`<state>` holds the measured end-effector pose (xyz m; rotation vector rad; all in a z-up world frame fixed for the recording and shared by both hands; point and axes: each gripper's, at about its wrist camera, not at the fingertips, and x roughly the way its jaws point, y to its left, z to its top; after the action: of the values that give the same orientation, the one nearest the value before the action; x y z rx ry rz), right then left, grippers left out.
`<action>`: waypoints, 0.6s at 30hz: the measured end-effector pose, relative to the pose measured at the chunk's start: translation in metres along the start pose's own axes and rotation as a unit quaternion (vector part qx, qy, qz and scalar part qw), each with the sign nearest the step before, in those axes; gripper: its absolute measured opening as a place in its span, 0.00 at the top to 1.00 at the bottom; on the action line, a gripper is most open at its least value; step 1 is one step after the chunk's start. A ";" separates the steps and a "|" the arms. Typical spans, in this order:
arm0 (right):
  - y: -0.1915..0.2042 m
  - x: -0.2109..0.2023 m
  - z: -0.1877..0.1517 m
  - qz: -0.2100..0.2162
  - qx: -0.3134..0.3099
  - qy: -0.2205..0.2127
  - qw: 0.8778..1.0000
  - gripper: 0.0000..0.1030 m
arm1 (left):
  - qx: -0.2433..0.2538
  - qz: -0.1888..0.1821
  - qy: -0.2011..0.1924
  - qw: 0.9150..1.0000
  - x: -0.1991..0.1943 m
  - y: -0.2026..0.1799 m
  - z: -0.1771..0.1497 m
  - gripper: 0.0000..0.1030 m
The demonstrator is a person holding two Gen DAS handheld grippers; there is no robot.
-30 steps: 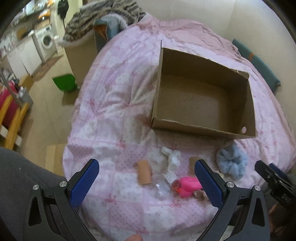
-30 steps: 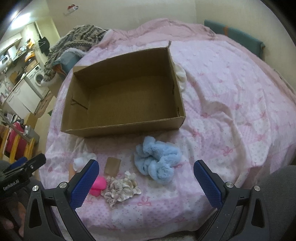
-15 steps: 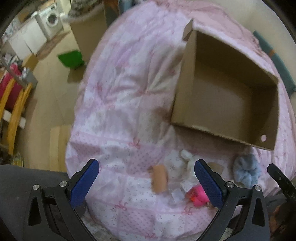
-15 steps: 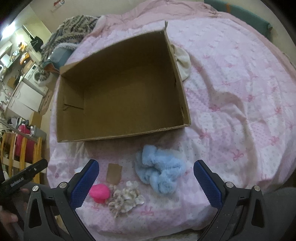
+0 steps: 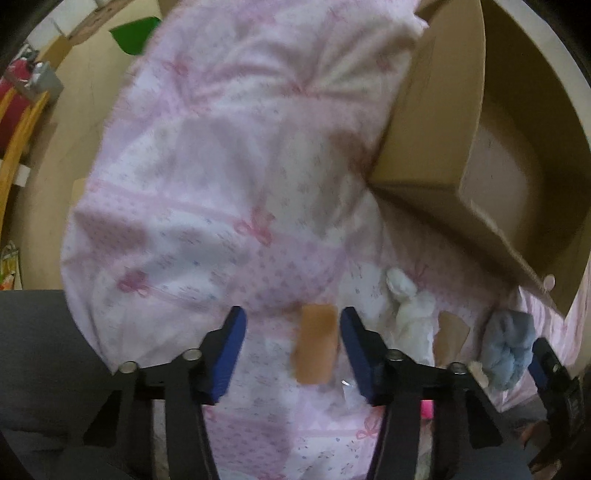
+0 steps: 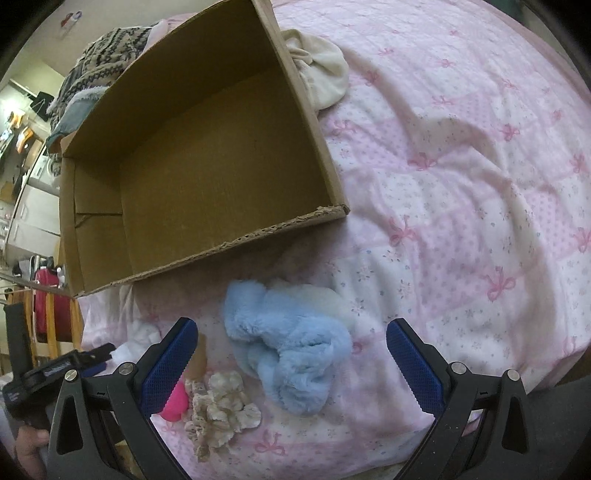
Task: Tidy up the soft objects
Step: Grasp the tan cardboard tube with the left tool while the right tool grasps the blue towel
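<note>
An empty cardboard box (image 6: 207,155) lies on the pink bed; it also shows in the left wrist view (image 5: 436,122). In front of it lie a fluffy blue scrunchie (image 6: 291,354), a beige ruffled scrunchie (image 6: 221,410), a pink object (image 6: 175,404) and a white soft item (image 5: 410,306). An orange-tan sponge-like piece (image 5: 316,343) lies between my left gripper's (image 5: 290,328) fingers, nearer the right finger, jaws apart and half closed. My right gripper (image 6: 291,347) is open, its fingers either side of the blue scrunchie, not touching it.
A cream cloth (image 6: 325,74) lies behind the box's right corner. A patterned blanket (image 6: 99,62) is heaped beyond the box. The bed's left edge drops to the floor (image 5: 55,155), where a green item (image 5: 135,31) lies. A small brown card (image 5: 452,328) lies near the white item.
Both grippers have dropped lower and closer to the bed. My left gripper's fingers have narrowed around the orange-tan piece. My right gripper has come down over the blue scrunchie.
</note>
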<state>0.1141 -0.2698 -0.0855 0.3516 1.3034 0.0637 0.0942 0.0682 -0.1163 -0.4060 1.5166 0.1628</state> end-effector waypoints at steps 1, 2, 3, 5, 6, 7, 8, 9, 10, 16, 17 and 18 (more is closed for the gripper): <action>0.000 0.001 0.000 0.000 0.000 -0.001 1.000 0.00 | 0.007 -0.002 0.005 1.000 0.003 -0.003 -0.001 0.59; 0.001 0.001 0.000 0.000 0.001 0.000 1.000 0.00 | 0.013 -0.003 0.009 1.000 0.005 -0.005 -0.002 0.61; 0.001 0.001 0.001 0.002 0.002 0.002 1.000 0.00 | 0.022 -0.004 0.013 1.000 0.008 -0.009 -0.003 0.61; -0.002 0.004 0.003 0.007 0.006 0.008 1.000 0.00 | 0.034 0.001 0.017 0.999 0.013 -0.014 -0.005 0.62; -0.002 0.007 0.003 0.009 0.009 0.012 1.000 0.00 | 0.039 0.005 0.017 0.999 0.014 -0.016 -0.006 0.66; -0.001 0.011 0.004 0.011 0.009 0.019 1.000 0.00 | 0.041 0.008 0.018 0.999 0.015 -0.017 -0.006 0.69; 0.000 0.015 0.004 0.012 0.008 0.027 1.000 0.00 | 0.042 0.011 0.018 0.999 0.016 -0.019 -0.004 0.76; 0.001 0.019 0.004 0.012 0.005 0.034 0.999 0.00 | 0.042 0.013 0.018 0.999 0.017 -0.019 -0.003 0.83; 0.003 0.024 0.004 0.012 0.001 0.042 0.999 0.00 | 0.040 0.010 0.017 0.999 0.016 -0.019 -0.003 0.85; 0.019 0.041 -0.001 -0.032 -0.047 0.053 0.997 0.04 | 0.055 0.013 0.012 0.998 0.012 -0.026 -0.001 0.92; 0.023 0.044 -0.002 -0.041 -0.059 0.055 0.996 0.15 | 0.058 0.014 0.009 0.998 0.009 -0.029 -0.001 0.93; 0.026 0.047 -0.003 -0.054 -0.071 0.056 0.994 0.20 | 0.062 0.015 0.003 0.998 0.007 -0.032 0.000 0.93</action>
<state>0.1273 -0.2334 -0.1224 0.1578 1.4175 0.0854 0.1059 0.0375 -0.1183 -0.2849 1.5308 0.0894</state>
